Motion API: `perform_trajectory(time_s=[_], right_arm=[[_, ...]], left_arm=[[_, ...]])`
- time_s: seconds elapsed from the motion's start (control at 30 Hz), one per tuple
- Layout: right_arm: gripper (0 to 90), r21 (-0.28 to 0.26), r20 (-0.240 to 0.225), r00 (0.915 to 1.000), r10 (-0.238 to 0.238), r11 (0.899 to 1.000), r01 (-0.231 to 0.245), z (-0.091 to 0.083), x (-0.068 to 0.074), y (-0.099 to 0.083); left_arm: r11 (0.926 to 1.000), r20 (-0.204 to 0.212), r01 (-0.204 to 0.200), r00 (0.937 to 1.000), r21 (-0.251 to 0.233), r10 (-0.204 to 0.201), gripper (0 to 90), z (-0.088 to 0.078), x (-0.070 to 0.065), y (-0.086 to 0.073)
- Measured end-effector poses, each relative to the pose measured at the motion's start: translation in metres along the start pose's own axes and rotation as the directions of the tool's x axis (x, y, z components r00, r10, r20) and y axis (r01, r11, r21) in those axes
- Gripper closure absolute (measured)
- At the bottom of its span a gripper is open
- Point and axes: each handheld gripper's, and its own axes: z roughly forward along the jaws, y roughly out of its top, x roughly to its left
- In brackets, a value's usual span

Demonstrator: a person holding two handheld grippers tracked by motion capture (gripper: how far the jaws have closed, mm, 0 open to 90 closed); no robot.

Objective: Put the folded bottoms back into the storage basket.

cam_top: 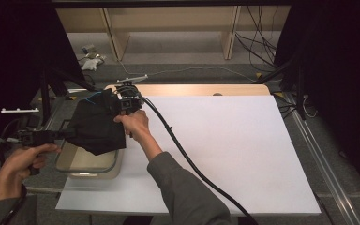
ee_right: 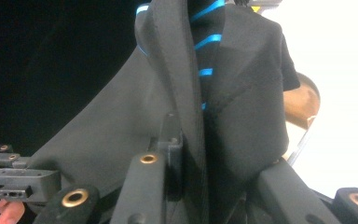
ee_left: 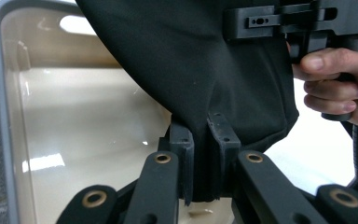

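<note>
A black cloth (cam_top: 96,124) with thin blue stripes hangs stretched between the two grippers at the left of the high view, over a beige tray (cam_top: 85,161) that sits at the left edge of the white counter (cam_top: 225,150). The left gripper (ee_left: 204,140) has its jaws clamped tight on the cloth's lower edge. The right gripper (ee_right: 186,140), higher in the frame, pinches a folded seam of the same cloth between closed jaws.
</note>
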Motion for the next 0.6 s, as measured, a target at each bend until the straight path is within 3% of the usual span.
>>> perform_trajectory(time_s=[0.6], right_arm=[[74.2, 0.024, 0.016, 0.9998, 0.013, 1.000, -0.013, 0.019, 0.000, -0.010]], left_arm=[[0.9987, -0.047, 0.040, 0.9981, 0.030, -0.039, 81.9, 0.006, 0.016, -0.006]])
